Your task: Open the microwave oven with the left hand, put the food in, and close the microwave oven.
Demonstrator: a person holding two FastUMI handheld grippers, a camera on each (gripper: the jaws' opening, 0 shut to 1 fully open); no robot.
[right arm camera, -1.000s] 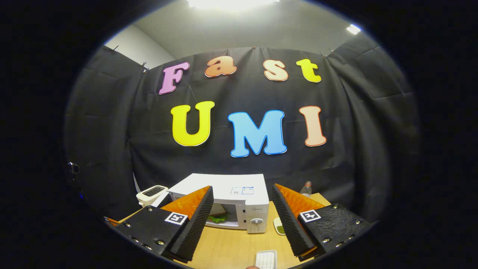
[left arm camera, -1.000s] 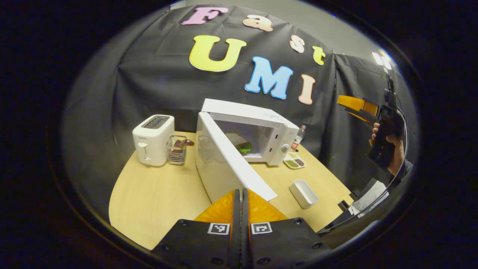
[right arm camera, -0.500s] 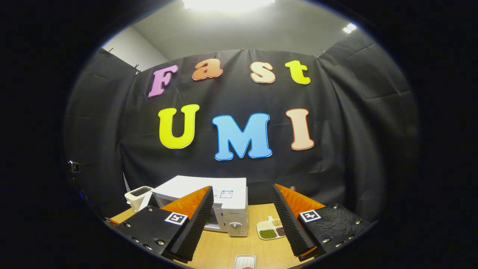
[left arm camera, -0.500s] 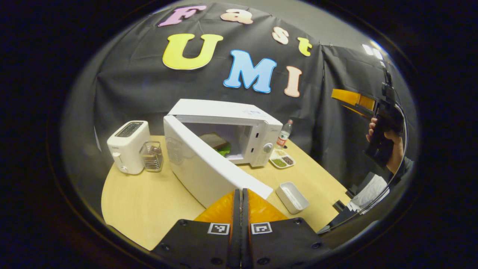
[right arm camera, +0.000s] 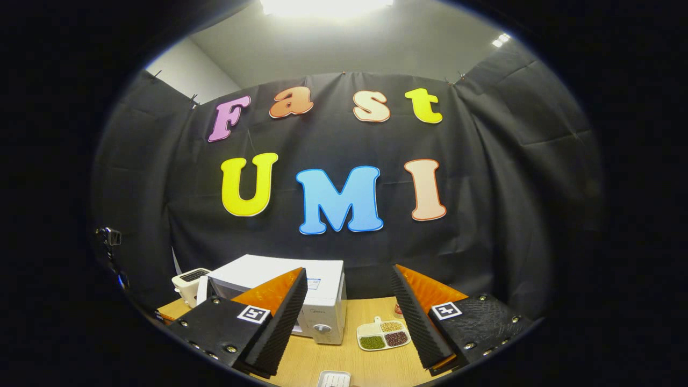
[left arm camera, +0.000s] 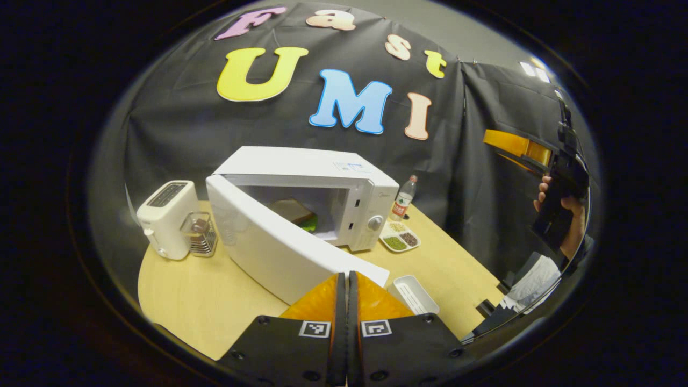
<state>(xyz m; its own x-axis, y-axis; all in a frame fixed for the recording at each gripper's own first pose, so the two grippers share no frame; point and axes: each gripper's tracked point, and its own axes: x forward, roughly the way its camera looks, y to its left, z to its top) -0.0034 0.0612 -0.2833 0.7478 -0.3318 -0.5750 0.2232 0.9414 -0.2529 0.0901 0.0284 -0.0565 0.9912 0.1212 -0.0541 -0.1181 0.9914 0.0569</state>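
The white microwave stands mid-table with its door partly open, swung out toward me. A sandwich with green leaves lies inside the cavity. My left gripper is shut with nothing between its fingers, and its tips sit at the door's free lower corner. My right gripper is open and empty, held high above the table's near side. It also appears in the left gripper view as the right gripper in a hand at the far right. The microwave sits behind its left finger.
A white toaster and a glass holder stand left of the microwave. Right of it are a bottle and a divided dish of beans. A white rectangular box lies on the wooden table near my left fingertips.
The door has swung partway toward the microwave, with my shut left gripper following its free edge. The right gripper view has drifted, so the microwave sits further left in it.
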